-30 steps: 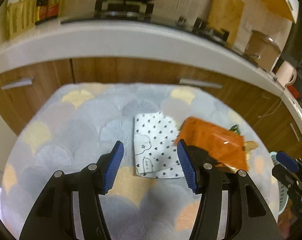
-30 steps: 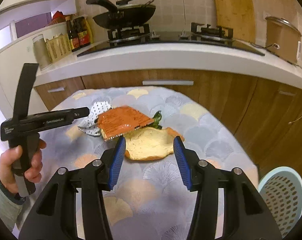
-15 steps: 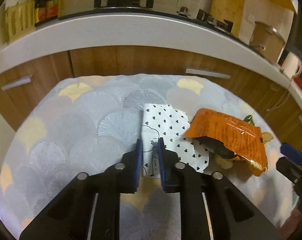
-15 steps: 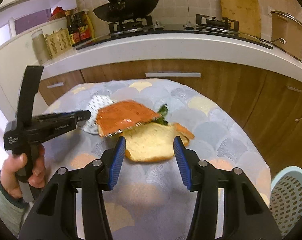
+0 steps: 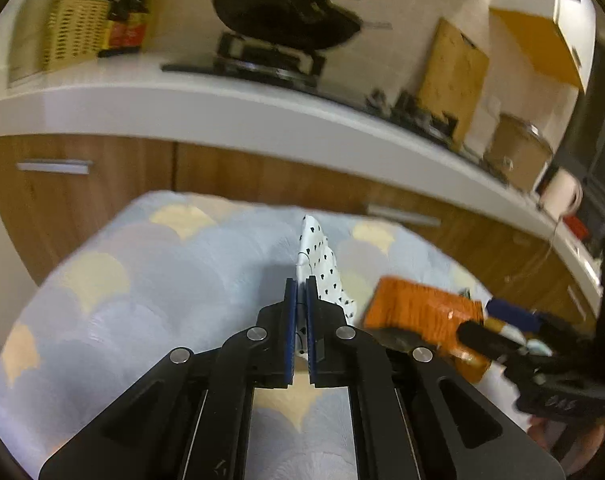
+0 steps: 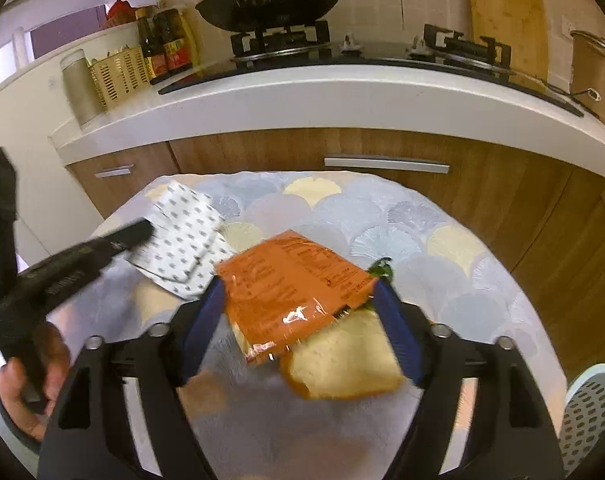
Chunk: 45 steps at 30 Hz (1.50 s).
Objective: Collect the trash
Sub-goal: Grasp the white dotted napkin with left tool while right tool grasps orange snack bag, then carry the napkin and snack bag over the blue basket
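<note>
A round table under a pale blue cloth with yellow scallop shapes (image 6: 382, 216) stands close before brown wooden cupboards and a curved white counter (image 6: 342, 96). On the counter sit a black wok on a gas hob (image 6: 270, 0), a yellow slotted basket (image 6: 118, 76), dark sauce bottles (image 6: 166, 48) and, to the right, a wooden chopping board (image 6: 506, 12) leaning on the tiled wall. A pale blue perforated waste basket (image 6: 590, 412) shows at the table's lower right edge.

The left gripper (image 5: 301, 284) has its blue pads pressed together on the near edge of a white paper wrapper with small black hearts (image 5: 322, 264). The wrapper stands raised on edge, its long axis running away from the gripper toward the cupboards, tip uppermost. In the right wrist view the same wrapper (image 6: 182, 240) looks broad and slopes up to the left, partly hidden by the blurred black body of the left gripper.

The right gripper (image 6: 298, 300) has just been opening and its jaws stand wide apart either side of an orange foil snack packet (image 6: 290, 284), whose long axis runs diagonally from near left to far right. The pads appear not to press it, though blur makes that uncertain. The packet overlaps a flat piece of pale yellow bread (image 6: 342, 364), and something green (image 6: 382, 268) peeks out at its far right corner. The packet lies just beside the wrapper.
</note>
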Available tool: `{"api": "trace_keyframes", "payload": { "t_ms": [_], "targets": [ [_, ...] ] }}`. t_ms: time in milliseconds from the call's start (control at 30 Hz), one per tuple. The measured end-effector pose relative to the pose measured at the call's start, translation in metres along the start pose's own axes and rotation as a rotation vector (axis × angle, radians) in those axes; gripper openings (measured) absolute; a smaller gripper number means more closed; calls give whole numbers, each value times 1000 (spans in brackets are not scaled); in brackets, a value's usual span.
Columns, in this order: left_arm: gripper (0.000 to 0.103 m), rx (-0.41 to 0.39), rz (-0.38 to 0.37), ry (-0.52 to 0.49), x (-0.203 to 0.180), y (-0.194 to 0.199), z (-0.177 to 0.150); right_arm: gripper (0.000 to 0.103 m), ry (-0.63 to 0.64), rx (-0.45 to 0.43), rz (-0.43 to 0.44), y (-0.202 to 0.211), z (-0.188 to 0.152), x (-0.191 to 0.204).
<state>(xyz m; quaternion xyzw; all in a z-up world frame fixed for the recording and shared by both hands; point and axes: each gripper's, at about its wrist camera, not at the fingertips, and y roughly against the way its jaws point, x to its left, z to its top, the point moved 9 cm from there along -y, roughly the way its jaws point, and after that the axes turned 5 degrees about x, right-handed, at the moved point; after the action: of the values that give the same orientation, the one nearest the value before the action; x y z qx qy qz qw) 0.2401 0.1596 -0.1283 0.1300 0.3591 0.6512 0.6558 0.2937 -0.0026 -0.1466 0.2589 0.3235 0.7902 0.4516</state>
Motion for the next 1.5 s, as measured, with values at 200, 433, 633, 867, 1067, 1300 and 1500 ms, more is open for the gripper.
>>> {"api": "trace_keyframes", "payload": {
  "t_ms": [200,433,633,867,1067,1300,1500],
  "targets": [
    [2,-33,1,24,6,11,9,79,77,41,-49,-15,6,17],
    [2,-24,-34,28,2,10,9,55,144,90,-153,-37,-4,19],
    [2,-17,-42,25,0,8,9,34,143,69,-127,-28,-1,24],
    [2,-28,-48,23,-1,10,10,7,119,31,-85,-12,6,27],
    [2,-84,-69,-23,-19,30,17,5,89,-60,-89,36,20,16],
    [2,-101,-172,-75,-65,60,18,5,53,-142,-136,94,24,-9],
    [2,-128,-272,-135,-123,93,16,5,-24,-202,-153,146,8,-35]
  ]
}}
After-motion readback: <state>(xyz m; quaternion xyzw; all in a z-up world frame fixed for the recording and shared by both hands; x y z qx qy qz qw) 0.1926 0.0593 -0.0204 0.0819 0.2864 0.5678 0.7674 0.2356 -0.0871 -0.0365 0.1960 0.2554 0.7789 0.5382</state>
